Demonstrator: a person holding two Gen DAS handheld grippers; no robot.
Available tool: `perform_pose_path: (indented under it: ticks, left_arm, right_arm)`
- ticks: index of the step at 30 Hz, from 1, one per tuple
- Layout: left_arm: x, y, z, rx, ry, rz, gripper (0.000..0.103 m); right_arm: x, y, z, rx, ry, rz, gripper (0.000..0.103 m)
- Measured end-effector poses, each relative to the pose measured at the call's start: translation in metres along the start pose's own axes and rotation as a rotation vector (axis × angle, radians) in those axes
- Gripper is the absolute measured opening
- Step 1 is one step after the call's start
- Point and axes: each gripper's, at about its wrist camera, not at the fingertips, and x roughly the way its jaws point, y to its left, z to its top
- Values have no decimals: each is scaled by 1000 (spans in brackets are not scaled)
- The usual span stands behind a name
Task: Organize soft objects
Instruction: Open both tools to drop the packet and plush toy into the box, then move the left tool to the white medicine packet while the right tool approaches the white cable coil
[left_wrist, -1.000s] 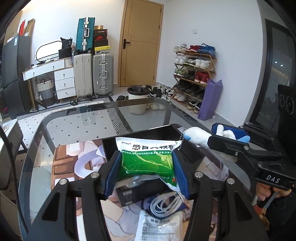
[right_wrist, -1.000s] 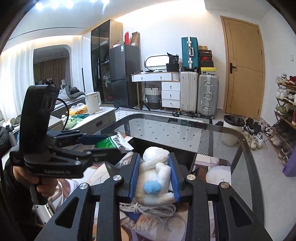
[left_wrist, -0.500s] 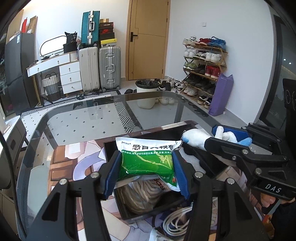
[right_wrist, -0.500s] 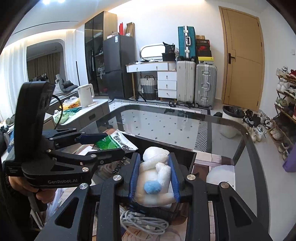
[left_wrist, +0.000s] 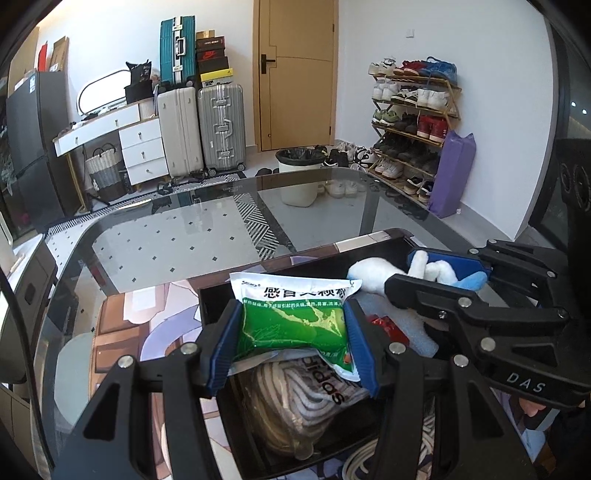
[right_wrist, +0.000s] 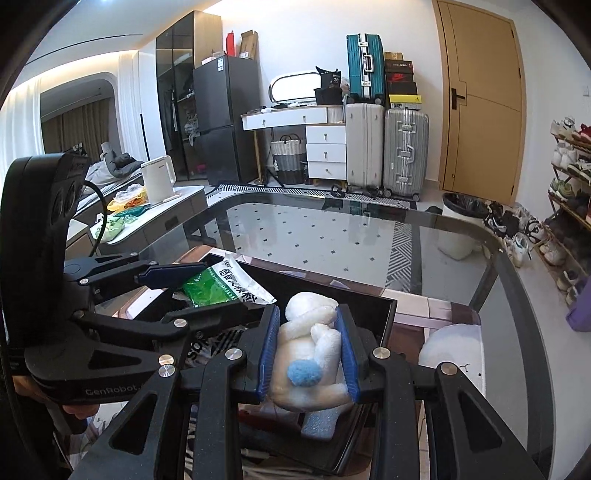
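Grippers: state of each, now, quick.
Left gripper: closed on the green packet, above the black box.
Right gripper: closed on the white plush toy, over the same box.

a lived-in home, an entry and living area in one. at 12 o'clock a wooden door (left_wrist: 297, 74); at 11 o'clock suitcases (left_wrist: 201, 129) beside a white dresser (left_wrist: 142, 149); at 2 o'clock a shoe rack (left_wrist: 413, 125) full of sneakers. a glass table (left_wrist: 177, 243) fills the foreground, with a fridge (right_wrist: 225, 118) and kettle (right_wrist: 159, 179) at 10 o'clock.
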Motion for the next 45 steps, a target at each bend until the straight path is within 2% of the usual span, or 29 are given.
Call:
perform_pose_path:
  ticks: [6, 10, 11, 12, 14, 15, 18, 20, 22, 24, 26, 28, 33, 45]
  left_arm:
    - [-2, 2, 0, 5, 10, -14, 57]
    - [-3, 1, 0, 6, 21, -31, 60]
    - [-5, 0, 0, 8, 22, -35, 63]
    - [-6, -1, 0, 8, 25, -43, 69]
    - [-10, -2, -2, 7, 22, -51, 70]
    - [-13, -3, -2, 6, 21, -52, 74]
    - [-22, -4, -4, 0, 5, -45, 87]
    - [-31, -6, -7, -3, -6, -55, 91]
    - [-39, -7, -10, -2, -17, -52, 102]
    - [-50, -7, -14, 4, -44, -30, 103]
    - [-58, -7, -17, 9, -53, -17, 103]
    - [-66, -6, -20, 3, -59, -5, 103]
    - [-79, -3, -35, -8, -55, 15, 103]
    - [-84, -2, -59, -17, -22, 33, 103]
  right_arm:
    - [5, -5, -4, 7, 11, 4, 31]
    - [-7, -5, -7, -1, -10, -6, 37]
    - [-10, -5, -7, -2, -10, 0, 43]
    - [-14, -4, -9, -7, -13, 12, 44]
    - [-24, -2, -11, -26, -27, -6, 44]
    - [-27, -2, -11, -28, -28, -12, 45]
    - [-40, -4, -14, -17, -44, -10, 55]
    - [-50, -6, -18, -5, -46, -6, 73]
    - [-61, -8, -24, 7, -47, 2, 85]
    - [-71, -9, -30, 10, -46, -7, 86]
    - [-77, -12, -36, 16, -39, -14, 95]
    - [-82, -13, -42, 29, -36, -14, 100]
    - [-83, -11, -55, 83, 5, 21, 102]
    - [-72, 5, -71, 60, 82, 27, 102]
